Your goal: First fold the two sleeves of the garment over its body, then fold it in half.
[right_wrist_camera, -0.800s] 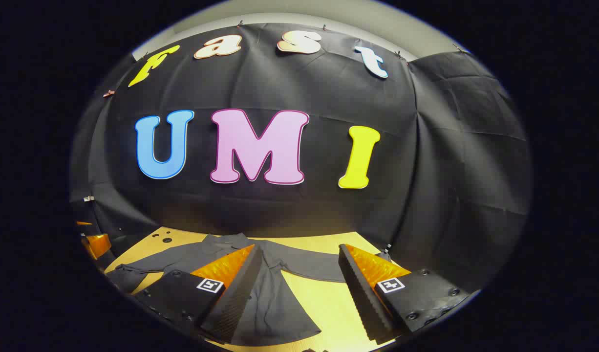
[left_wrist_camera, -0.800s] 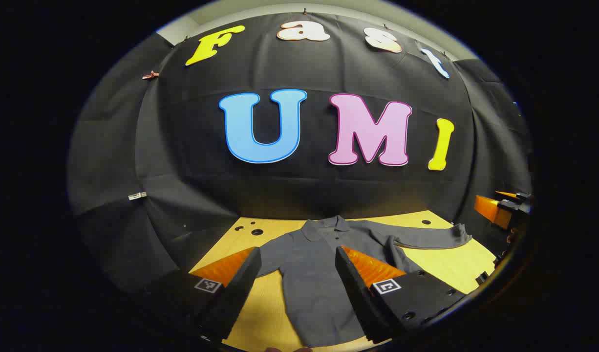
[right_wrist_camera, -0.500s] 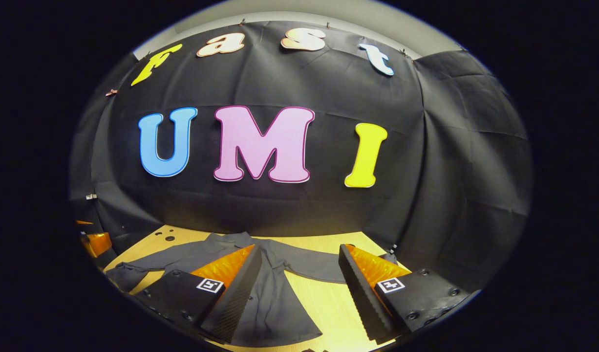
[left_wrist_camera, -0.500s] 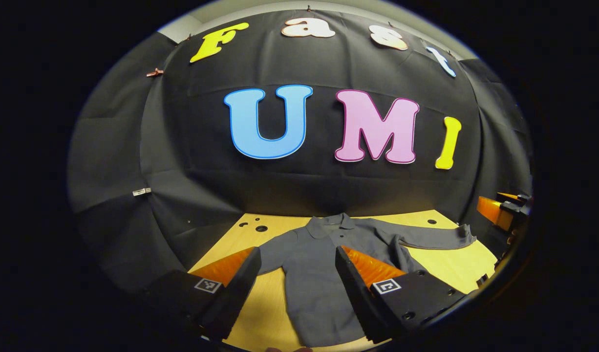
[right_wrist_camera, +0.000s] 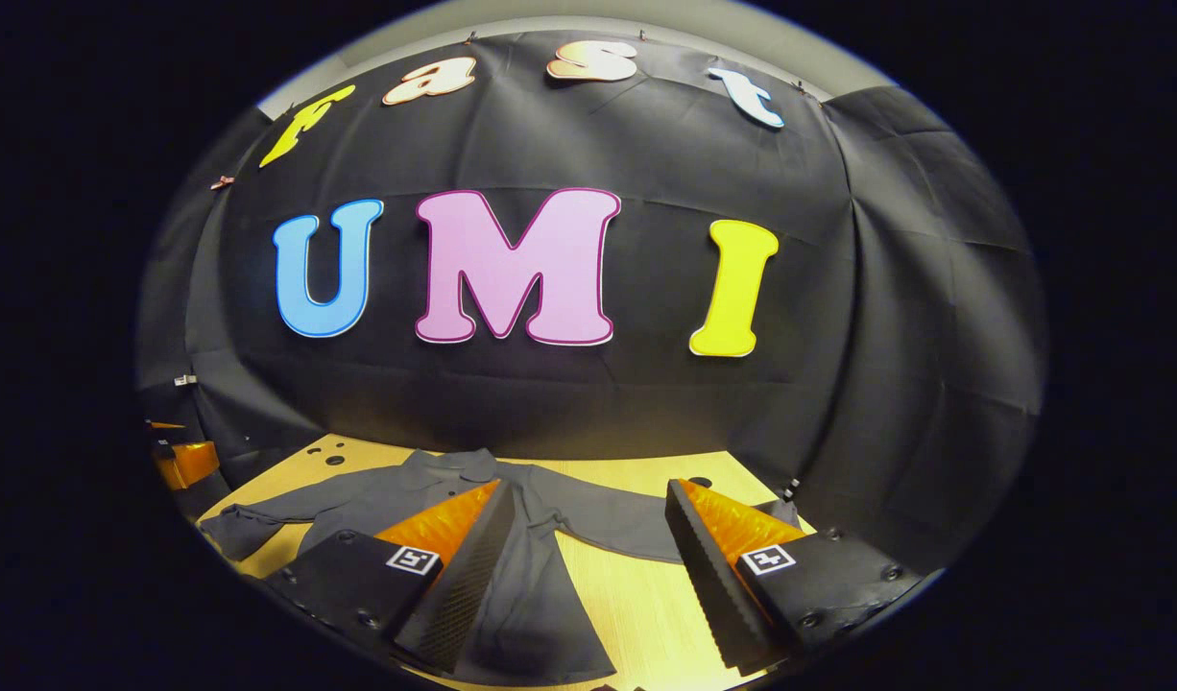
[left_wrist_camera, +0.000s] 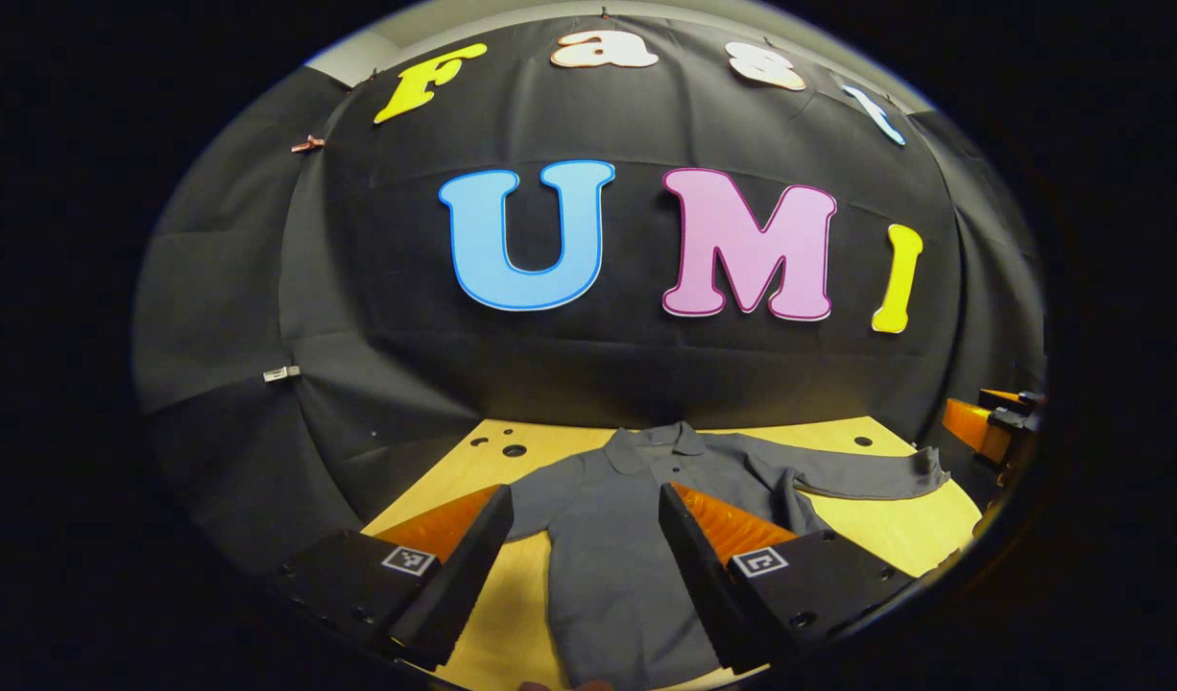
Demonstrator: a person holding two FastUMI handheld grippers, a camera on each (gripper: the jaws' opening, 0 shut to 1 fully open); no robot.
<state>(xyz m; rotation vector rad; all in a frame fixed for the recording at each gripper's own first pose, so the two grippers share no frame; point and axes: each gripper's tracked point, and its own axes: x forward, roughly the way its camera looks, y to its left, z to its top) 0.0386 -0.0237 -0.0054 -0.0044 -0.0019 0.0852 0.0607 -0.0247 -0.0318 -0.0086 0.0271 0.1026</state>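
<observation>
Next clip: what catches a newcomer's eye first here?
A grey long-sleeved garment lies flat on the yellow wooden table, collar toward the booth wall, both sleeves spread out unfolded. In front, the left hand-held gripper and the right hand-held gripper hang open above it.

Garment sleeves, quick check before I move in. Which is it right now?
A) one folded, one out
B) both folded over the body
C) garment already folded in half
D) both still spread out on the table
D: the grey garment lies flat on the table, its right sleeve and left sleeve stretched outward.
</observation>
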